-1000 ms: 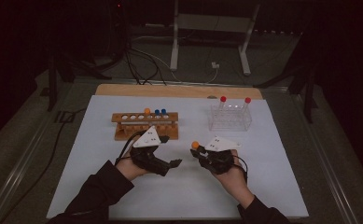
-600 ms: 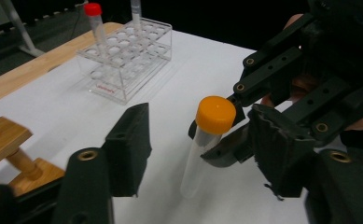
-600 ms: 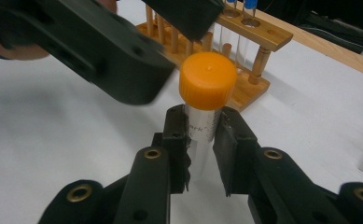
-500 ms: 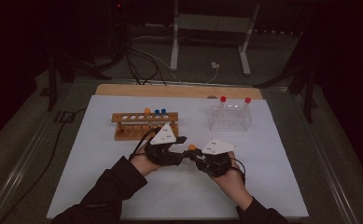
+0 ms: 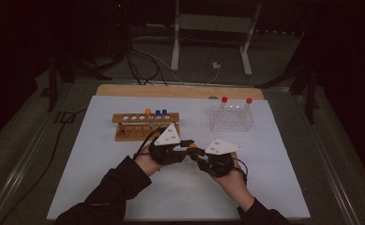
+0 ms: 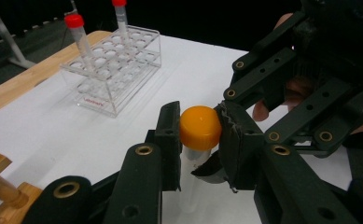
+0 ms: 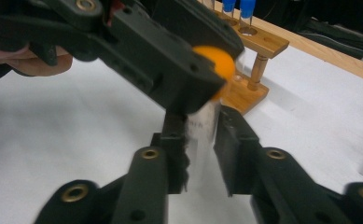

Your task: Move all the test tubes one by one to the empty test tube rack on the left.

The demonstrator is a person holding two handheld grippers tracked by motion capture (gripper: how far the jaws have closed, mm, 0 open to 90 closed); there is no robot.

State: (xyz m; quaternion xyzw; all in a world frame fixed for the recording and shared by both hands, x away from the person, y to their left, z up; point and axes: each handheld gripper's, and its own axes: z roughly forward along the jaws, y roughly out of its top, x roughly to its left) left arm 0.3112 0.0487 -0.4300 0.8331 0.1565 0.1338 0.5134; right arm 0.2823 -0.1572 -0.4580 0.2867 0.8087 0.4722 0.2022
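I am holding a clear plastic tube with a round orange screw cap (image 6: 200, 127) between my two grippers, just above the white sheet covering the desk (image 5: 100, 187). My left gripper (image 6: 198, 140) is clamping its jaws on the orange cap; they have just been closing, with the cap between them, and now both pads are pressing on its sides. My right gripper (image 7: 201, 149) is gripping the tube's clear body lower down, one jaw on each side of it, while its jaws have just been easing slightly; the tube is standing upright between them. In the high view the two grippers are meeting tip to tip near the middle of the sheet, close in front of me.

Farther back on my left, a wooden tube rack (image 5: 145, 125) is standing with one orange-capped and two blue-capped tubes in it. Farther back on my right, a clear plastic rack (image 5: 231, 119) is carrying two red-capped tubes.
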